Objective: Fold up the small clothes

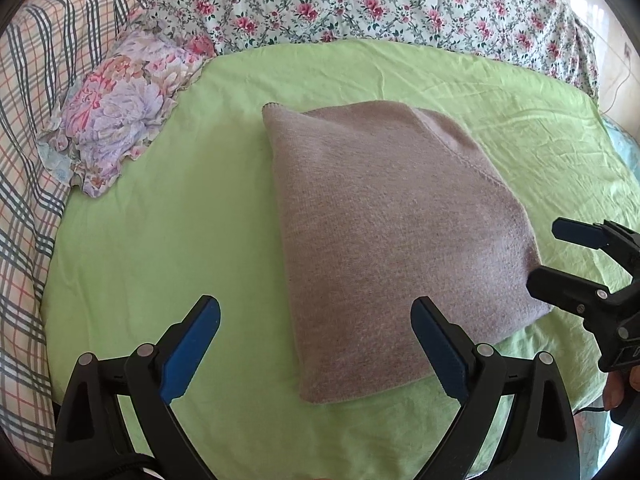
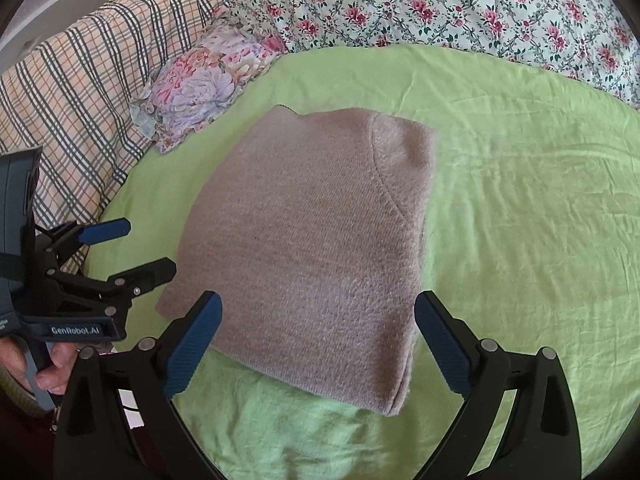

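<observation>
With jaws held wide apart and nothing gripped, the left gripper (image 1: 316, 322) and right gripper (image 2: 318, 318) are poised near the folded mauve knit garment (image 2: 316, 240), which is laid flat on the green sheet (image 2: 520, 200) beside a floral pillow (image 1: 120, 120).

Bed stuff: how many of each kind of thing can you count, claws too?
Claws: 2, left claw and right claw
Folded pinkish knit garment: 1
Green sheet: 1
Flowered pillow: 1
Floral quilt: 1
Plaid blanket: 1
Total: 7
</observation>
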The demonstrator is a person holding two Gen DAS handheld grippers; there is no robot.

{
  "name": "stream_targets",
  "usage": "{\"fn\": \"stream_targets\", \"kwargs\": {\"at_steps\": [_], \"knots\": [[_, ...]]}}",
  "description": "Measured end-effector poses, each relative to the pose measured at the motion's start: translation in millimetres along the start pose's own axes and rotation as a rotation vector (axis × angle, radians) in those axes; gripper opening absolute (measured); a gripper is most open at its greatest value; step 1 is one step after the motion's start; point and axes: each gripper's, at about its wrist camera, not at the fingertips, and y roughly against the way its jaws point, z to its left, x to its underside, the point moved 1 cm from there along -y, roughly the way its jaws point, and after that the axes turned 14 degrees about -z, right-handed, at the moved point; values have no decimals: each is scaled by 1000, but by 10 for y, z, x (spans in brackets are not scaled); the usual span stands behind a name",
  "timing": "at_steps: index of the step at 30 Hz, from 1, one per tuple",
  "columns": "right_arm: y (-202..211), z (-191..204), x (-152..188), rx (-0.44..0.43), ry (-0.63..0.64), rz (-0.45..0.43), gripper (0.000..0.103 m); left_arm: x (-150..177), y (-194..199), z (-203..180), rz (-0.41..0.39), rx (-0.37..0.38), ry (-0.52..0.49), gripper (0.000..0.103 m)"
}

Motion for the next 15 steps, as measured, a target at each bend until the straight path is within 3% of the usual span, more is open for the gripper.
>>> {"fn": "stream_targets", "kwargs": {"at_steps": [15], "knots": [[-83, -23, 29, -1, -8, 25, 97, -10, -60, -75, 16, 6, -14, 97]]}}
